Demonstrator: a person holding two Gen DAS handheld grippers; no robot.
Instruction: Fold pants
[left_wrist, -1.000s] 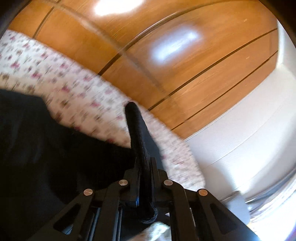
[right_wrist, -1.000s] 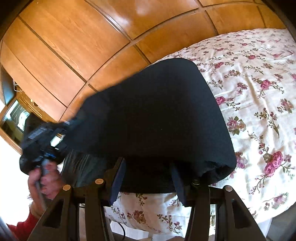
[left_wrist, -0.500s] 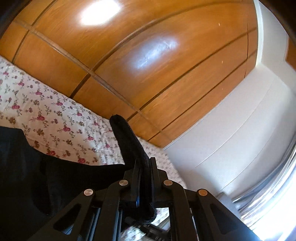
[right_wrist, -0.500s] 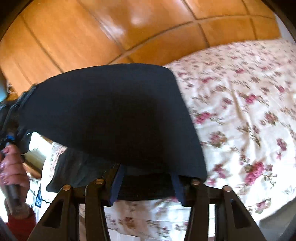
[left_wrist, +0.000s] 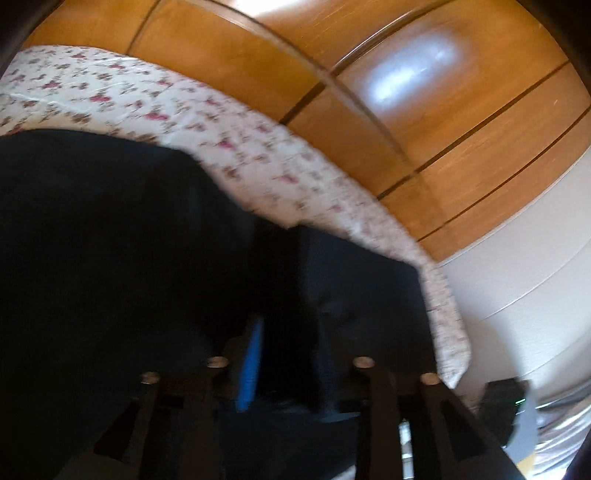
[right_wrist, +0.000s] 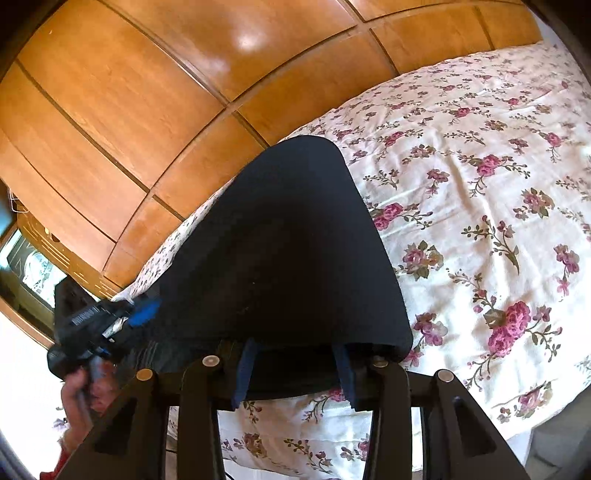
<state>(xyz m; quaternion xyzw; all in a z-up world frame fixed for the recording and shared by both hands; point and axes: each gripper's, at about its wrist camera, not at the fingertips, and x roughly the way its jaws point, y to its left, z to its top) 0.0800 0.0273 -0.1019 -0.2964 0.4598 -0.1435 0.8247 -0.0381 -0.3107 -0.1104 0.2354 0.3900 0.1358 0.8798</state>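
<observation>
Item: pants (right_wrist: 288, 251), black, lying on a flowered bedspread (right_wrist: 498, 206) beside a wooden wardrobe (right_wrist: 147, 92). Condition: folded to a compact panel with one rounded far corner; the near edge lies doubled just ahead of the right tool, and the left edge reaches the other tool.

Right gripper (right_wrist: 291, 373): fingers apart. The doubled hem of the pants lies over and between them, not pinched as far as the view shows.

Left gripper (left_wrist: 288, 365), also seen from the right wrist view (right_wrist: 122, 317): fingers apart, with black cloth filling the gap. Blur and dark cloth hide whether any layer touches the blue pad (left_wrist: 251, 369). A hand (right_wrist: 85, 391) holds its handle.

Other contents: white wall (left_wrist: 517, 277) beyond the bed corner; an unidentified dark object (left_wrist: 506, 406) low at the right of the left wrist view.

Step in hand, by judgement: a fold laid down on the bed, with both tools at the near edge in a loose or released hold.

Next move, by judgement: either draw both tools clear without dragging the top layer, or re-pinch the two near corners evenly for a further fold toward the far edge. The cloth looks limp, so uneven pulls may skew the panel.
</observation>
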